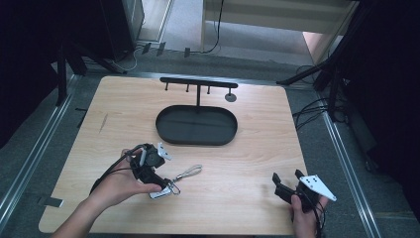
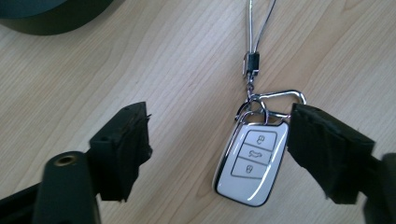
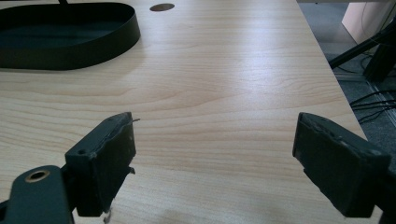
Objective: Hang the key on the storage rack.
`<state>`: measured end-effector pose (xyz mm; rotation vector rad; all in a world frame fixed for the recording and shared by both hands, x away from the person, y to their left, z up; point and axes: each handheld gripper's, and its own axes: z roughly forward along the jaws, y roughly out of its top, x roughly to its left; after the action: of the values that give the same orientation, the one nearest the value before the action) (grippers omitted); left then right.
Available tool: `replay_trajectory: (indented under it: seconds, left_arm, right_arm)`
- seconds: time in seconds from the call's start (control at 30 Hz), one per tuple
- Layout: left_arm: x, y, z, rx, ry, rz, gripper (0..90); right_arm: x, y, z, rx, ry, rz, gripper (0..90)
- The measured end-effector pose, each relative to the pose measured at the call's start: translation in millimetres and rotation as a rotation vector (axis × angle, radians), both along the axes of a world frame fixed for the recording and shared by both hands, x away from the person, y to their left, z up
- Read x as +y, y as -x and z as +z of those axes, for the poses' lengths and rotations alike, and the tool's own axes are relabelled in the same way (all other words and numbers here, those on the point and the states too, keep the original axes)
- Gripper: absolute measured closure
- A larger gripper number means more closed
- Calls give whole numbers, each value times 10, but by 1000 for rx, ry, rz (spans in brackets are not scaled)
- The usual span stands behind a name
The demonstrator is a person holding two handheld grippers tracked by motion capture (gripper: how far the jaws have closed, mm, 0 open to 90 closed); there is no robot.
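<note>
A white car key fob (image 2: pixel 250 163) with three grey buttons lies flat on the wooden table (image 1: pixel 257 144), in the lower centre-right of the left gripper view. A silver carabiner clip (image 2: pixel 275 100) hangs off its top end, and from there a thin wire loop (image 2: pixel 259 23) runs up to the top edge of that frame. In the high view the fob (image 1: pixel 161 193) sits in the lower left of the frame, with the wire loop (image 1: pixel 190 171) stretching up and right of it.

The left gripper (image 2: pixel 219 154) is spread wide around the fob: one jaw stands apart at its left, the other is just beside its right edge, perhaps touching the clip. In the high view the left gripper (image 1: pixel 153 176) is low over the fob, held by a hand (image 1: pixel 116 186) coming in from the lower left.

The right gripper (image 3: pixel 215 163), at the lower right of the high view (image 1: pixel 287 186), has its jaws wide apart over bare wood, holding nothing.

A black oval tray (image 1: pixel 163 130) with a hook rack (image 1: pixel 198 84) sits in the upper centre of the high view.
</note>
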<state>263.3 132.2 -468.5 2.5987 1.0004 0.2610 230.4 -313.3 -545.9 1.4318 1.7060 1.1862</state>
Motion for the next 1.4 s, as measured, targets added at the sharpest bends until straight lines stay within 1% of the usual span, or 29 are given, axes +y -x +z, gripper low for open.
replay_trajectory:
  seconds: [0.03, 0.07, 0.1, 0.13, 0.17, 0.27, 0.33, 0.37, 0.43, 0.5, 0.53, 0.57, 0.6, 0.63, 0.7, 0.73, 0.8, 0.83, 0.87, 0.93, 1.03, 1.07, 1.1, 1.2, 1.27, 1.3, 1.33, 1.4]
  left_arm:
    - [-56, -23, -16, 15, -19, -7, 260]
    - [-56, -23, -16, 15, -19, -7, 279]
    - [-124, -40, -26, 23, -38, -13, 300]
    - [-124, -40, -26, 23, -38, -13, 312]
    - [-184, -55, -24, 36, -42, -23, 329]
    - [-279, -76, -29, 46, -76, -45, 379]
    - [-298, -79, -35, 49, -79, -46, 410]
    - [-329, -93, -49, 59, -81, -53, 410]
    - [-372, -125, -76, 81, -80, -60, 471]
    - [-412, -147, -105, 98, -84, -64, 497]
    - [-412, -147, -105, 98, -84, -64, 513]
    - [-459, -168, -134, 114, -91, -77, 537]
    - [-459, -168, -134, 114, -91, -77, 546]
    - [-501, -185, -160, 117, -116, -84, 562]
    - [-531, -205, -185, 126, -133, -91, 584]
    - [-548, -221, -201, 123, -145, -90, 593]
    - [-556, -229, -211, 120, -148, -85, 596]
    - [-575, -248, -228, 105, -162, -76, 596]
    - [-584, -260, -236, 109, -164, -70, 599]
    - [-598, -275, -254, 112, -171, -73, 612]
    - [-633, -285, -294, 109, -214, -94, 640]
    - [-645, -280, -307, 114, -209, -93, 645]
    - [-651, -284, -312, 117, -213, -103, 654]
    - [-670, -302, -330, 123, -219, -111, 666]
    - [-675, -323, -341, 121, -219, -105, 664]
    - [-673, -334, -343, 127, -215, -106, 667]
    - [-678, -337, -351, 130, -212, -107, 680]
    - [-684, -332, -355, 127, -222, -124, 728]
  right_arm:
    - [0, 0, 1, 1, -1, 0, 130]
    - [-1, 1, 1, 1, -1, 1, 130]
    - [-1, 1, 1, 2, -3, 1, 130]
    - [-3, 1, 1, 2, -3, 1, 130]
    - [-5, 1, 1, 2, -3, 1, 130]
    - [-6, 2, 1, 3, -4, 1, 130]
    - [-7, 1, 1, 2, -4, 3, 130]
    - [-8, 1, 1, 2, -5, 3, 130]
    - [-9, 2, 1, 1, -5, 4, 130]
    - [-10, 1, 0, 1, -5, 4, 130]
    - [-10, 1, 0, 1, -5, 4, 130]
    - [-11, 0, 0, 1, -4, 5, 130]
    - [-11, 0, 0, 1, -4, 5, 130]
    - [-12, 0, 0, 0, -4, 5, 130]
    - [-14, -1, -1, -1, -5, 7, 130]
    - [-14, -1, -1, -1, -6, 7, 130]
    - [-15, -1, -1, -1, -7, 7, 130]
    - [-15, -1, -1, -1, -7, 7, 130]
    - [-17, -1, 0, -1, -7, 7, 130]
    - [-17, -1, 0, 0, -9, 8, 130]
    - [-16, -2, 0, 0, -8, 8, 130]
    - [-16, -2, 0, 0, -8, 9, 130]
    - [-17, -2, 0, 1, -8, 9, 130]
    - [-17, -3, 0, 1, -9, 9, 130]
    - [-17, -3, -1, 1, -10, 11, 130]
    - [-17, -3, -1, 1, -10, 11, 130]
    - [-17, -3, 0, 1, -9, 10, 130]
    - [-15, -3, 0, 2, -7, 9, 130]
